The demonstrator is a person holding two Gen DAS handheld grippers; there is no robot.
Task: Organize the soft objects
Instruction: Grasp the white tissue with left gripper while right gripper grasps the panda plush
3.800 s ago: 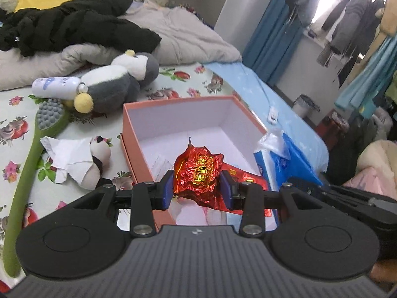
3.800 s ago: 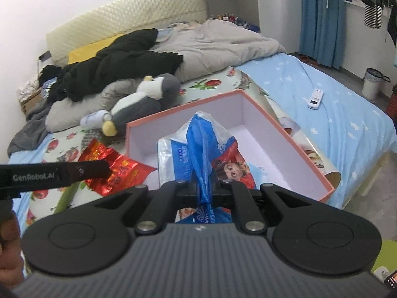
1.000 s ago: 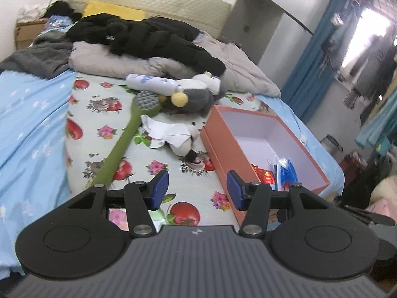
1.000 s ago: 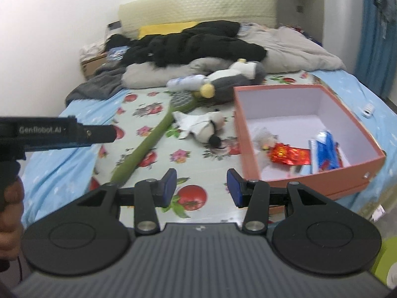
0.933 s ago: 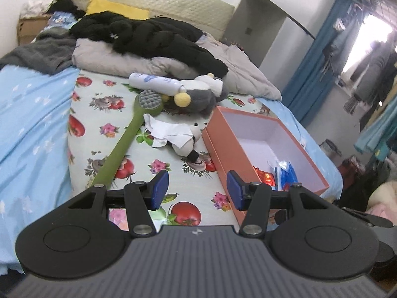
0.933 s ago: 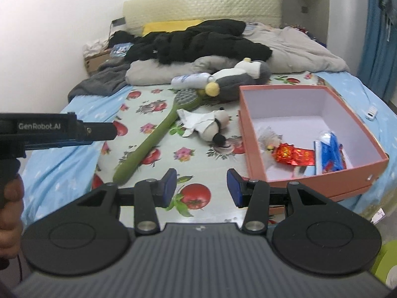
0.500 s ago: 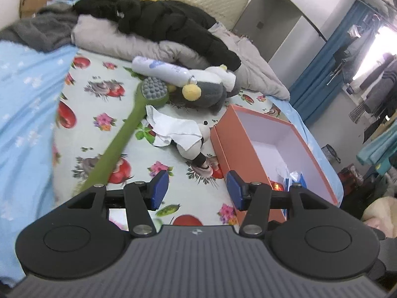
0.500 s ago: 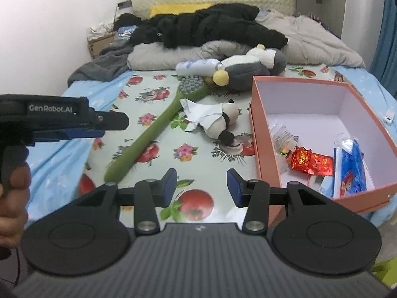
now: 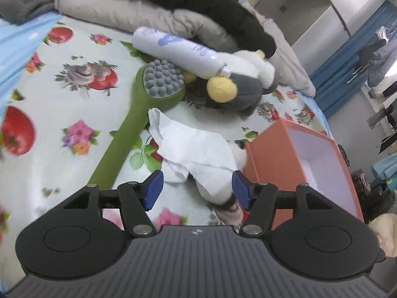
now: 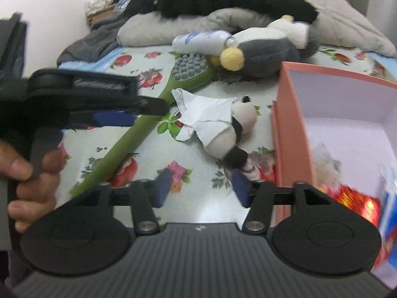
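A small panda plush (image 10: 238,121) lies on the floral sheet beside the orange box (image 10: 290,124), with a white tissue (image 10: 206,109) draped over it. My left gripper (image 9: 197,190) hovers low over the tissue (image 9: 193,151) and the panda (image 9: 223,197). Its jaws are opening; both things lie between the blue pads, which do not press on them. My right gripper (image 10: 202,188) is also opening, over bare sheet, with the panda's foot by its right fingertip. A grey penguin plush (image 9: 238,89) lies further back.
A green long-handled massage brush (image 9: 134,129) and a white bottle (image 9: 173,49) lie left of the plushes. The box holds a red foil packet (image 10: 352,198) and a blue packet (image 10: 389,211). Blankets and dark clothes are piled behind. A hand (image 10: 32,173) holds the left gripper.
Both grippers have dropped and moved forward toward the panda and tissue, which now look much larger. Both sets of jaws stand wider than before.
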